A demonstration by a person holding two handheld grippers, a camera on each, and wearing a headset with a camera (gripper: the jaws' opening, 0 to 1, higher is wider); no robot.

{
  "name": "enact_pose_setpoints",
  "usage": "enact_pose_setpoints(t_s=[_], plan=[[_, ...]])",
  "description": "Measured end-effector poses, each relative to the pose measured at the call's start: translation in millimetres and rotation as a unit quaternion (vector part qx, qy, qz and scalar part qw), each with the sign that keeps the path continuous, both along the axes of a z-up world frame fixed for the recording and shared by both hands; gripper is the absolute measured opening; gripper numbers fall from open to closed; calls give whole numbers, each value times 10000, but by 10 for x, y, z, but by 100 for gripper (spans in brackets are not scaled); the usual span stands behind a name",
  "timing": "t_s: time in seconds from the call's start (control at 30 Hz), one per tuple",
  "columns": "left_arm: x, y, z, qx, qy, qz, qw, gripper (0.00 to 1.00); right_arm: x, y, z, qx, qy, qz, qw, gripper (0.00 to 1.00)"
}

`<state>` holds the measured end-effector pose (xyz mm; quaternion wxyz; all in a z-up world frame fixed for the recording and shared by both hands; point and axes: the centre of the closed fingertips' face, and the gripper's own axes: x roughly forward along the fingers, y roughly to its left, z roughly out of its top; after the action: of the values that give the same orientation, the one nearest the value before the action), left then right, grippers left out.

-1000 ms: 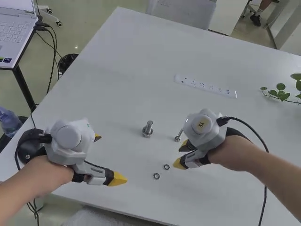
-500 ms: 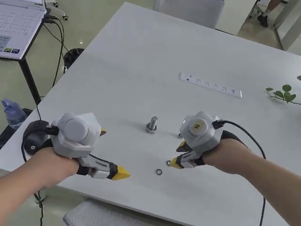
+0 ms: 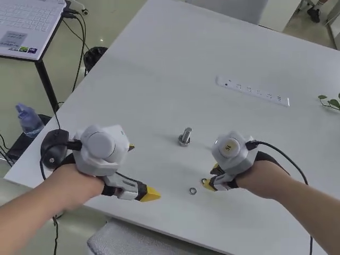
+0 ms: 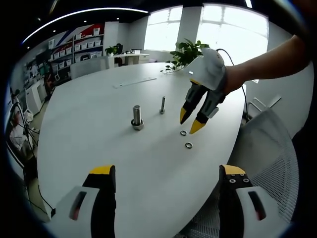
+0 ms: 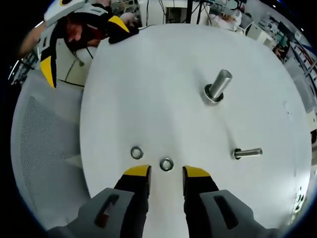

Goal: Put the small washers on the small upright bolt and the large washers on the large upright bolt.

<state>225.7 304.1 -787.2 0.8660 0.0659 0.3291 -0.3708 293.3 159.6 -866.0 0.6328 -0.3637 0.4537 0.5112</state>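
On the white table (image 3: pixel 159 79) the large upright bolt (image 3: pixel 185 136) (image 4: pixel 136 117) (image 5: pixel 218 85) stands in a washer-like base. The small upright bolt (image 4: pixel 162 104) (image 5: pixel 246 153) stands near it. Two small washers (image 5: pixel 136 152) (image 5: pixel 166 164) (image 4: pixel 183 133) (image 4: pixel 188 145) lie flat near the front edge. My right gripper (image 3: pixel 211 178) (image 5: pixel 166 172) (image 4: pixel 190 119) is open and low, with one washer just beyond the gap between its yellow tips. The other washer (image 3: pixel 192 190) lies to its left. My left gripper (image 3: pixel 141 170) (image 4: pixel 166 171) is wide open and holds nothing, at the front left.
A white power strip (image 3: pixel 253 91) lies at the back of the table, with a plant (image 3: pixel 332 102) at the far right. The table's front edge runs close under both grippers. A laptop (image 3: pixel 26 26) sits on a side stand, above a bottle (image 3: pixel 29 121).
My right gripper has come down and closer to the two washers, so one now sits at its tips. The head camera has shifted; my left gripper stays open.
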Motion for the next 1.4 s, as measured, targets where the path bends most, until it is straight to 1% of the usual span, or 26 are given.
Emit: enact_pose_setpoints(t_s=[0.03, 0.1, 0.2, 0.3, 0.43, 0.5, 0.53, 0.6, 0.67, 0.77, 0.93, 1.07, 1.23, 1.4], plan=[[-5, -1, -9, 78, -18, -70, 9999, 85, -3, 11, -4, 28, 13, -33, 10000, 26], [-5, -6, -13, 93, -8, -94, 9999, 85, -11, 20, -21, -7, -21, -10, 10000, 26], [6, -17, -5, 30, -13, -109, 9999, 84, -5, 22, -59, -84, -91, 35, 9999, 25], [7, -16, -7, 33, -28, -129, 9999, 84, -25, 21, -67, -85, -119, 12, 9999, 25], [1, -17, -12, 4, -4, -130, 9999, 83, -38, 10, -109, -107, -148, 6, 9998, 25], [-13, -9, -12, 7, 0, -126, 9999, 83, -45, 3, -121, -110, -141, -2, 9998, 25], [-23, -5, -10, 0, -4, -116, 9999, 83, -46, 12, -120, -57, -116, -34, 9999, 24], [-38, 1, -13, -4, 11, -103, 9999, 82, -33, 7, -120, -47, -151, -45, 9999, 24], [-53, 5, -17, -13, 23, -93, 10000, 82, -43, 9, -124, -26, -94, -85, 9999, 23], [-72, 6, -33, -13, 43, -78, 10000, 81, -43, 12, -125, -64, -77, -58, 9999, 23], [-115, -15, -27, -60, 68, -81, 9999, 80, -42, 28, -124, -168, -47, -70, 9998, 20], [-154, -11, -35, -63, 88, -70, 9999, 79, -17, 23, -126, -253, -37, -77, 9996, 16], [-163, 11, -60, -70, 118, -46, 9999, 78, -24, 26, -124, -396, -8, -58, 9992, 15], [-148, 26, -49, -84, 96, -24, 9999, 78, -22, 18, -119, -531, -9, -93, 9985, 14]])
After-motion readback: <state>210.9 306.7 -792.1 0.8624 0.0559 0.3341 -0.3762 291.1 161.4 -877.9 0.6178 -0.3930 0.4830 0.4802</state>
